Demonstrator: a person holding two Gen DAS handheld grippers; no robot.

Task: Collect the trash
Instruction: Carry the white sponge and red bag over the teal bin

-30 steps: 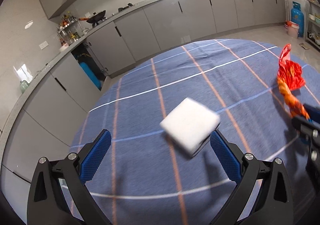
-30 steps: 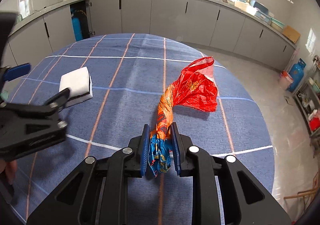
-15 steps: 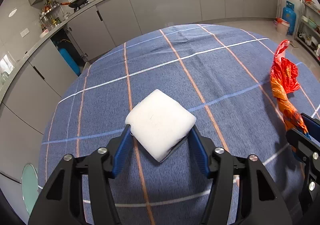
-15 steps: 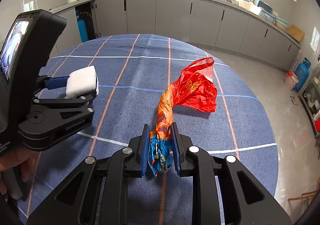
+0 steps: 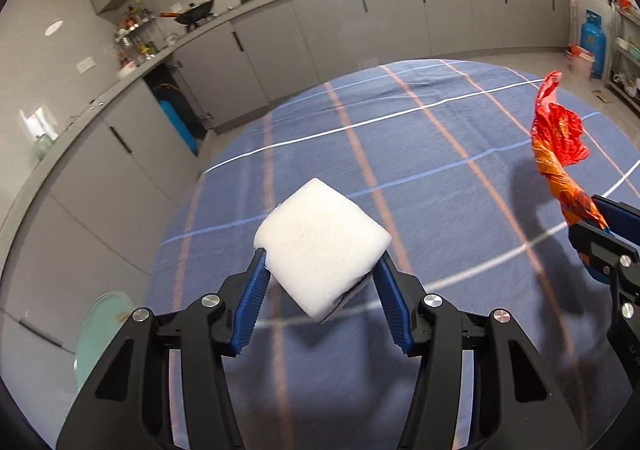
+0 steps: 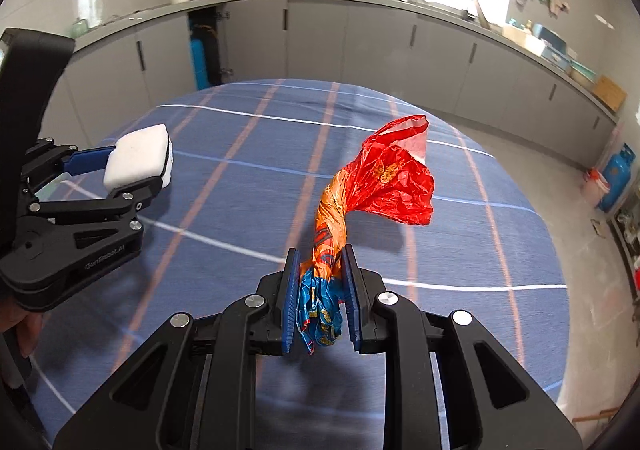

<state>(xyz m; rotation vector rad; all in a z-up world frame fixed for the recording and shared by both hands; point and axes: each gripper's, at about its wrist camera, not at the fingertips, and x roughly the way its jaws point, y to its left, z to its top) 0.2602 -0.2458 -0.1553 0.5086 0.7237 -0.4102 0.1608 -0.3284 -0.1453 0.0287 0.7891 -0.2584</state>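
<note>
Two pieces of trash: both held off the table, one per gripper.
Wrapper (image 6: 362, 205): crinkled foil-like plastic, red at the flared top, orange through the twisted neck, blue at the bunched tail; stands up and leans right from the right gripper (image 6: 319, 292).
Right fingers (image 6: 291, 300): ribbed blue pads pressed in on the blue tail from both sides; the red end is free, well clear of them.
White pad (image 5: 322, 246): soft, squarish block with rounded edges, fuzzy white top, thin dark layer under its near corner; sits cornerwise in the left gripper (image 5: 320, 292).
Left fingers (image 5: 252, 300): pinching the pad at two opposite corners, most of it jutting forward past the tips.
Gap between grippers: apart, the wrapper to the right of the pad.
Table (image 5: 420, 153): round, under a woven blue cloth with orange and white lines; shadows of both loads fall on it.
Room around: floor open beyond the far rim, grey cabinets (image 6: 320, 37) along the walls, blue gas cylinder (image 6: 616, 177) at the right.
</note>
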